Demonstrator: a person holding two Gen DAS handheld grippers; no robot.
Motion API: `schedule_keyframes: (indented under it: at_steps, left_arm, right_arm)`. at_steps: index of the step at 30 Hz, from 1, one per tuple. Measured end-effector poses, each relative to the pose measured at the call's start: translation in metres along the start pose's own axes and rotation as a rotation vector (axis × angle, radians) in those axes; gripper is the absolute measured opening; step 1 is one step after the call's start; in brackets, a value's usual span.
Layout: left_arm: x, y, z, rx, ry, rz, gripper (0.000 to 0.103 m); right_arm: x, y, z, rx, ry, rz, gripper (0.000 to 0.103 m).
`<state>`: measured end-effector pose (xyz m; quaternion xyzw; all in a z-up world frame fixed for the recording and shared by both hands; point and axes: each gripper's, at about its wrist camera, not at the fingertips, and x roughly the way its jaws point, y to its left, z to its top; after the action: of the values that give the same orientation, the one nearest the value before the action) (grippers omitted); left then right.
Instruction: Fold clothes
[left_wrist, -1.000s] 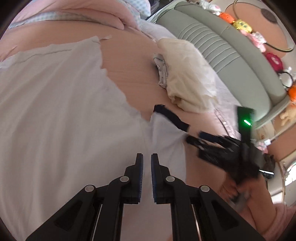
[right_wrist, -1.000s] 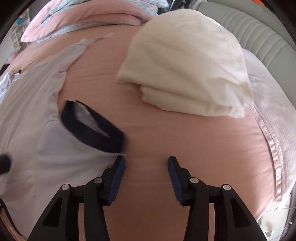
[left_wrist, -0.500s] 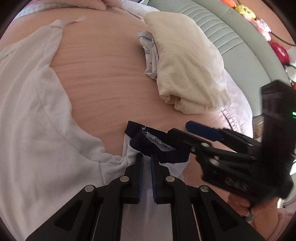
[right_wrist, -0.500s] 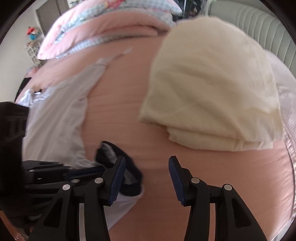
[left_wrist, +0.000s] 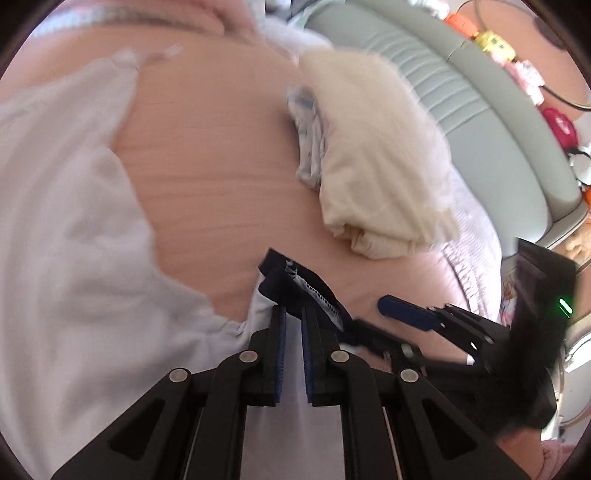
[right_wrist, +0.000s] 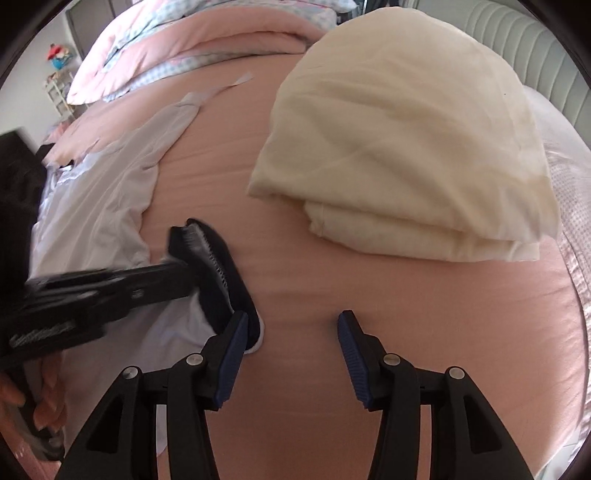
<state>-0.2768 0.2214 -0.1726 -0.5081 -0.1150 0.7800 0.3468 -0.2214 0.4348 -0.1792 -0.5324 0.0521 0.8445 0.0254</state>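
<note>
A white garment (left_wrist: 74, 266) with a dark navy collar (left_wrist: 295, 288) lies spread on the pink bed sheet (left_wrist: 221, 177). My left gripper (left_wrist: 291, 321) is shut on the white fabric just below the collar. It shows from the side in the right wrist view (right_wrist: 184, 273), at the navy collar (right_wrist: 221, 277). My right gripper (right_wrist: 291, 332) is open and empty; its left finger touches the collar's edge, its right finger is over bare sheet. It appears at the right of the left wrist view (left_wrist: 402, 314).
A folded cream cloth (right_wrist: 406, 147) lies on the sheet beyond the collar, with a small patterned garment (left_wrist: 308, 147) beside it. A grey-green padded headboard (left_wrist: 480, 110) and toys stand behind. Pink bedding (right_wrist: 203, 40) is heaped at the far end.
My left gripper has lifted the collar end slightly and drawn back. My right gripper has moved in until its left finger touches the collar. The view is blurred from motion.
</note>
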Motion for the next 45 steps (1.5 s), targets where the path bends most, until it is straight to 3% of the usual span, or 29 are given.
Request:
schedule_keyframes:
  at_steps: [3, 5, 8, 12, 15, 17, 22, 29, 35, 39, 42, 45]
  left_arm:
    - [-0.015, 0.005, -0.012, -0.010, -0.050, 0.065, 0.007]
    - [-0.019, 0.014, -0.013, -0.045, -0.068, 0.052, 0.007]
    - [-0.021, 0.025, -0.008, -0.087, -0.096, 0.036, 0.007]
    - [-0.021, 0.030, 0.004, -0.103, -0.122, 0.070, 0.007]
    - [-0.011, 0.028, 0.011, -0.082, -0.069, 0.122, 0.007]
    - [-0.007, 0.022, 0.009, -0.043, -0.028, 0.119, 0.007]
    - [-0.012, 0.001, -0.002, 0.099, 0.027, 0.068, 0.007]
    - [-0.023, -0.012, -0.026, 0.217, 0.045, 0.103, 0.007]
    - [-0.030, -0.005, -0.035, 0.195, 0.033, 0.107, 0.007]
    - [-0.022, -0.002, -0.032, 0.169, 0.039, 0.091, 0.007]
    - [-0.023, -0.001, -0.031, 0.167, 0.034, 0.105, 0.007]
    - [-0.028, 0.007, -0.034, 0.103, 0.013, 0.065, 0.007]
  right_arm:
    - [-0.002, -0.008, 0.003, 0.024, -0.003, -0.108, 0.050]
    - [0.001, -0.009, 0.001, -0.001, 0.015, -0.197, 0.050]
    - [0.000, -0.012, 0.001, 0.007, 0.021, -0.208, 0.050]
    - [-0.019, -0.014, 0.004, 0.036, -0.089, -0.141, 0.050]
    - [-0.024, -0.006, 0.009, 0.039, -0.133, -0.075, 0.050]
    - [-0.023, 0.000, 0.013, 0.038, -0.148, -0.033, 0.050]
    - [-0.022, 0.017, 0.015, 0.029, -0.128, -0.013, 0.050]
    - [-0.015, 0.022, 0.006, 0.024, -0.106, 0.056, 0.050]
    - [-0.020, 0.038, -0.008, -0.120, -0.057, 0.066, 0.050]
    - [-0.020, 0.048, -0.012, -0.188, -0.014, 0.129, 0.050]
    - [-0.012, 0.054, -0.011, -0.214, 0.023, 0.163, 0.050]
    - [-0.005, 0.054, -0.009, -0.216, 0.061, 0.160, 0.050]
